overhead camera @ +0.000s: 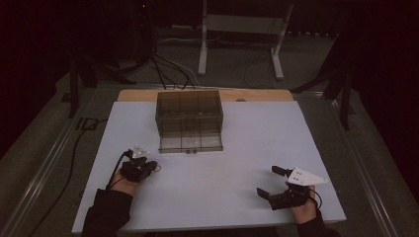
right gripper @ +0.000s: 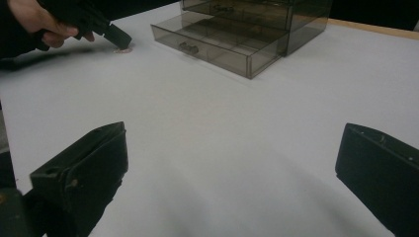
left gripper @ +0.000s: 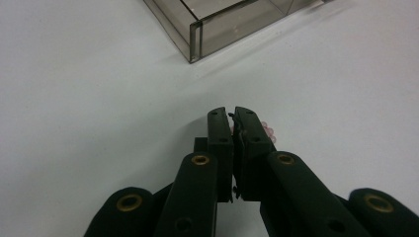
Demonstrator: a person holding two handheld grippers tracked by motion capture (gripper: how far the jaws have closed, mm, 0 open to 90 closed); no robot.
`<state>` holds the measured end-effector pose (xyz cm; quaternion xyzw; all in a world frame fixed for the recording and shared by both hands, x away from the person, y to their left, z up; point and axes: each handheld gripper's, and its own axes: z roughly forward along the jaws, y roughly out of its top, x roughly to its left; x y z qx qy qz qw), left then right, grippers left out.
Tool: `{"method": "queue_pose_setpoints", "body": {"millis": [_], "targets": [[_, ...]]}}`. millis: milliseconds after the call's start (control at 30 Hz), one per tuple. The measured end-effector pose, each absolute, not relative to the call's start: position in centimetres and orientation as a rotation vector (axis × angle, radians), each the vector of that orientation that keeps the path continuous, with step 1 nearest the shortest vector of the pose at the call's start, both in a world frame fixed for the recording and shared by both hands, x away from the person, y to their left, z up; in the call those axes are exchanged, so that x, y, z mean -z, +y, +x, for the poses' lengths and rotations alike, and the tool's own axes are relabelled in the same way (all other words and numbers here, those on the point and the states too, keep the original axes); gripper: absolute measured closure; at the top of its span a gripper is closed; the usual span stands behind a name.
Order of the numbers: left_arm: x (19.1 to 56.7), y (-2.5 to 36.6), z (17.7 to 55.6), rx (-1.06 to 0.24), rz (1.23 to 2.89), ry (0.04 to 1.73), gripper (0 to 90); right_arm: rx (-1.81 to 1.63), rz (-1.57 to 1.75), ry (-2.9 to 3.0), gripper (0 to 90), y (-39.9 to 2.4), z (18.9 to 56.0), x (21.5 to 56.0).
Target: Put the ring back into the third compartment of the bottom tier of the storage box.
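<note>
Spanning most of the scene, white rectangular worktop [overhead camera: 237, 148], with broad bare room at centre and near edge. Smoky transparent plastic drawer cabinet [overhead camera: 189, 113] at the far middle, bottom drawer [overhead camera: 190, 142] pulled out. Right gripper [overhead camera: 275, 183] low near the front right corner, jaws wide apart. Left gripper [left gripper: 232, 114] just before the drawer, jaws together on a small pink beaded item [left gripper: 268, 130].

The left gripper [left gripper: 232, 116] was seen low over the white table [left gripper: 89, 98], jaws pressed together on a small pink beaded object [left gripper: 268, 131]. A corner of the smoky transparent drawer box [left gripper: 207, 29] was observed beyond.
</note>
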<state>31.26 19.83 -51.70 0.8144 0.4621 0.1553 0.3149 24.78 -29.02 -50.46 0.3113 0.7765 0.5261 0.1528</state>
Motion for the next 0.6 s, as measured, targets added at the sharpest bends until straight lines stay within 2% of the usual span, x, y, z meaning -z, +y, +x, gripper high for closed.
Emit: {"method": "queue_pose_setpoints", "body": {"millis": [600], "targets": [[50.4,19.2,30.6,-0.460,2.136,1.164,90.0,-1.511,0.906,2.217,0.0,-29.2,24.8,50.4]]}}
